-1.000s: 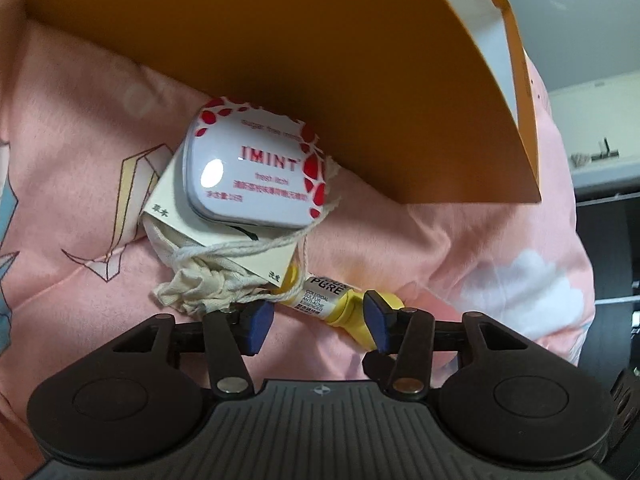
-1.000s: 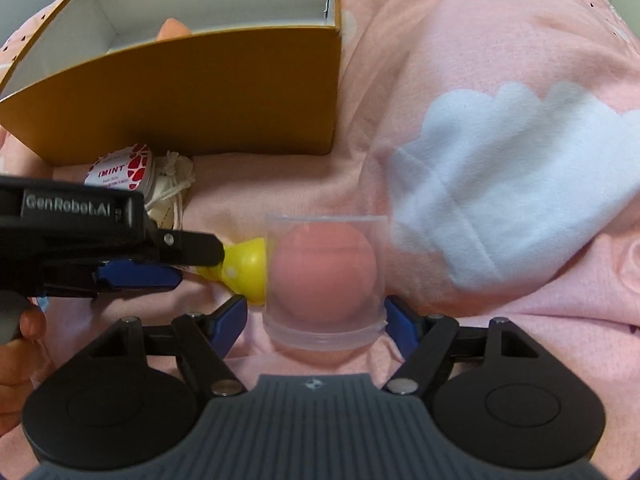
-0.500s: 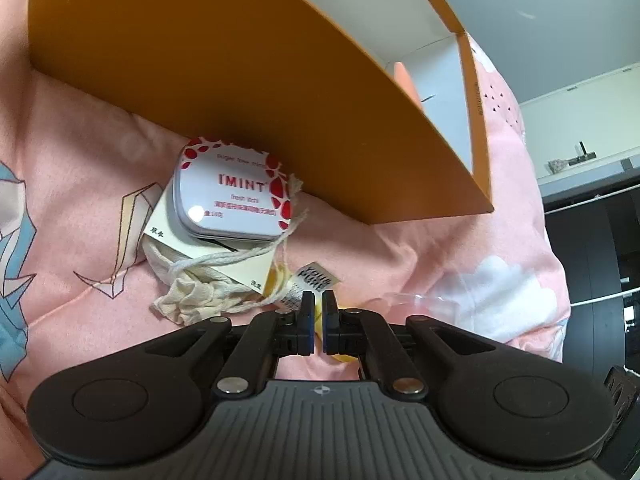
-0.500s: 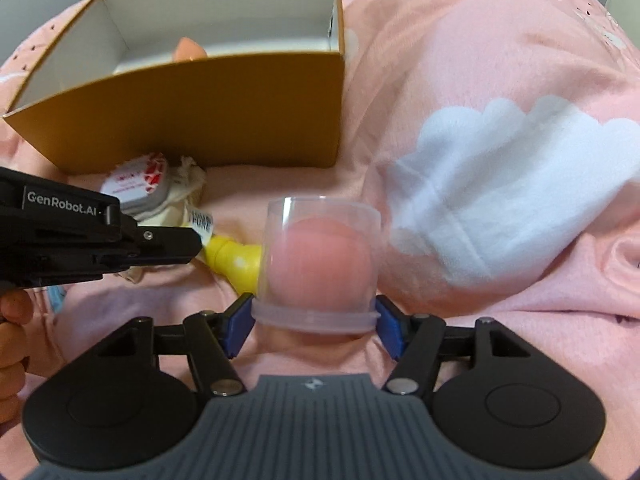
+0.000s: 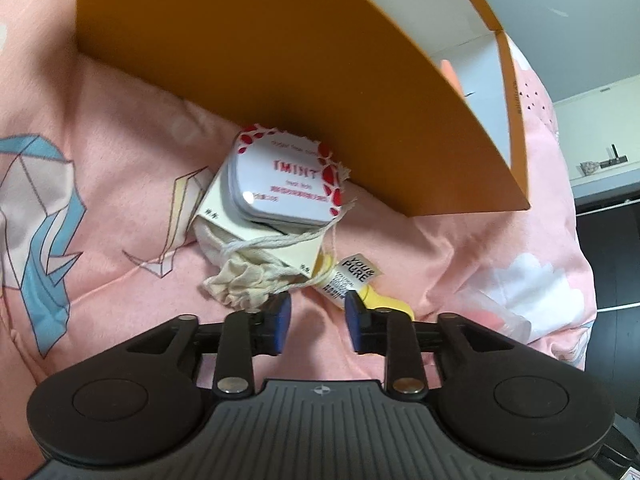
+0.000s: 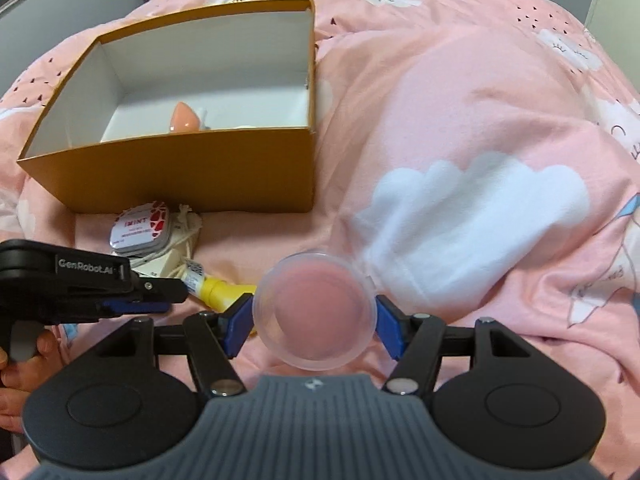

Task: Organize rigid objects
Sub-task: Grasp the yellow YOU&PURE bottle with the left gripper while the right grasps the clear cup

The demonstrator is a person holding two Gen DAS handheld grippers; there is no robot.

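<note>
Right view: right tongs point(image 6: 314, 322) clamp clear cup point(image 6: 316, 312) holding pink ball above bed; box point(image 6: 192, 168) interior visible. Left view: left tongs point(image 5: 318, 324) just reopening, empty, beside yellow tube point(image 5: 360, 284), mint tin point(image 5: 288, 184).

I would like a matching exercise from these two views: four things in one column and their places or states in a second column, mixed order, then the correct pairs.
Things:
1. clear cup with pink ball
2. mint tin
3. orange item
4. left tool

Places or states:
A. inside the orange box
B. jaws apart, nothing between them
C. clamped in the right tool
D. on the cloth pouch, beside the box wall

Pairs: 1-C, 2-D, 3-A, 4-B
</note>
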